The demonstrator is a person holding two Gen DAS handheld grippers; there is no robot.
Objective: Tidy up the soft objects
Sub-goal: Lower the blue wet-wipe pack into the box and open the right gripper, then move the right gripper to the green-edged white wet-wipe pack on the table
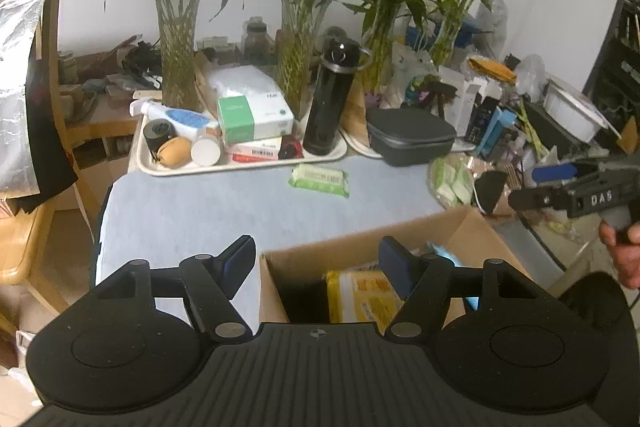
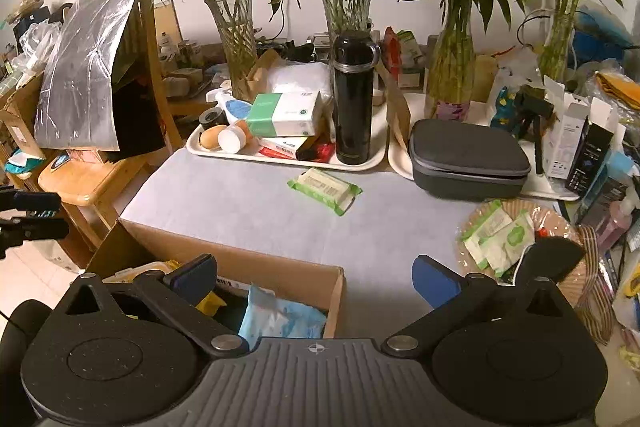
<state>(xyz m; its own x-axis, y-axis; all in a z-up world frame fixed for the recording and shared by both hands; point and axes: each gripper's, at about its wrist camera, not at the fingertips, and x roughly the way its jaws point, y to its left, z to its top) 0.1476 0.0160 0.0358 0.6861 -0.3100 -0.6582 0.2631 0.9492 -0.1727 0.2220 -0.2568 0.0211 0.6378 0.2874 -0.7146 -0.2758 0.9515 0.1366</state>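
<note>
A green pack of wet wipes (image 1: 319, 179) (image 2: 325, 190) lies on the pale blue tablecloth in front of the tray. An open cardboard box (image 1: 362, 245) (image 2: 256, 259) at the table's near edge holds a yellow packet (image 1: 362, 297) and a light blue soft pack (image 2: 280, 321). More green and white wipe packs (image 2: 498, 237) (image 1: 450, 179) rest on a round woven mat. My left gripper (image 1: 316, 267) hovers open and empty over the box's left corner. My right gripper (image 2: 316, 277) is open and empty above the box's right corner. In the left wrist view the right gripper (image 1: 560, 195) shows at the right, held by a hand (image 1: 622, 251).
A cream tray (image 2: 280, 159) holds a black flask (image 2: 354, 99), a tissue box (image 2: 285, 114) and small jars. A grey zip case (image 2: 468, 161) sits to its right. Glass vases with bamboo (image 2: 236, 39) line the back. Wooden chairs (image 2: 92, 187) stand at the left, clutter at the right.
</note>
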